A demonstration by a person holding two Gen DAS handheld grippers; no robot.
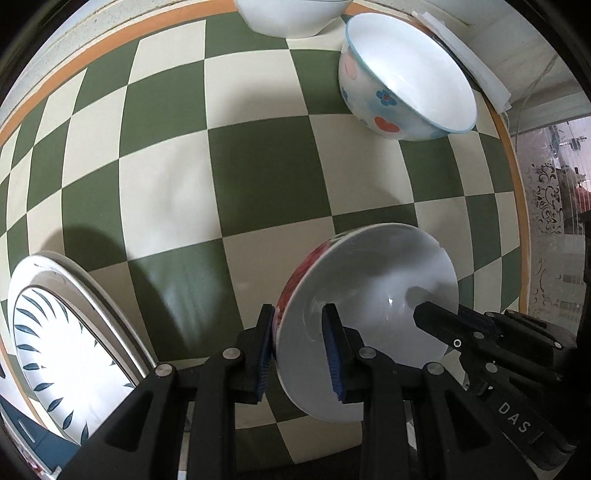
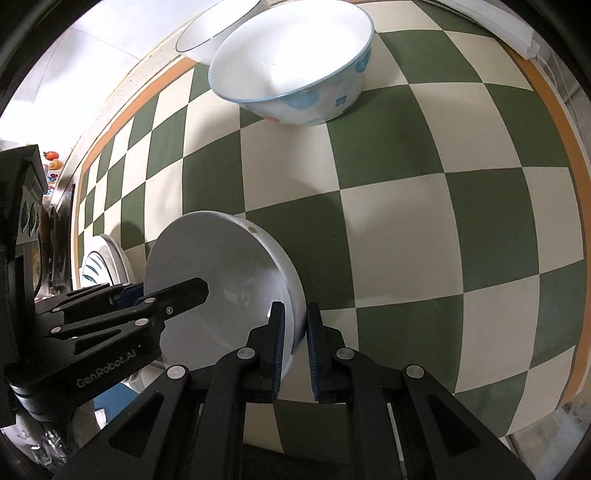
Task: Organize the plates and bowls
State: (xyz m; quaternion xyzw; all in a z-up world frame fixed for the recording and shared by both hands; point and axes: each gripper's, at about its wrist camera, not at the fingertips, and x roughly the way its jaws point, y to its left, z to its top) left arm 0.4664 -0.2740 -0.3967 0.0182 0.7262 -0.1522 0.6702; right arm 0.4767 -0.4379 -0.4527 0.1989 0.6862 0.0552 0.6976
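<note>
A white bowl (image 1: 369,295) with a red pattern outside is held tilted above the checkered tablecloth by both grippers. My left gripper (image 1: 301,354) is shut on its near rim. My right gripper (image 2: 295,347) is shut on the opposite rim of the same bowl (image 2: 221,280). Each gripper shows in the other's view, the right one (image 1: 480,343) and the left one (image 2: 122,306). A white bowl with blue flowers and red hearts (image 1: 402,81) stands at the far side, also in the right wrist view (image 2: 295,62). A plain white bowl (image 1: 291,16) stands behind it (image 2: 214,29).
A white plate with dark blue leaf marks (image 1: 62,350) lies at the table's left edge, also seen in the right wrist view (image 2: 103,266). The green and cream checkered cloth (image 1: 258,166) has an orange border. White sheets (image 1: 476,62) lie at the far right edge.
</note>
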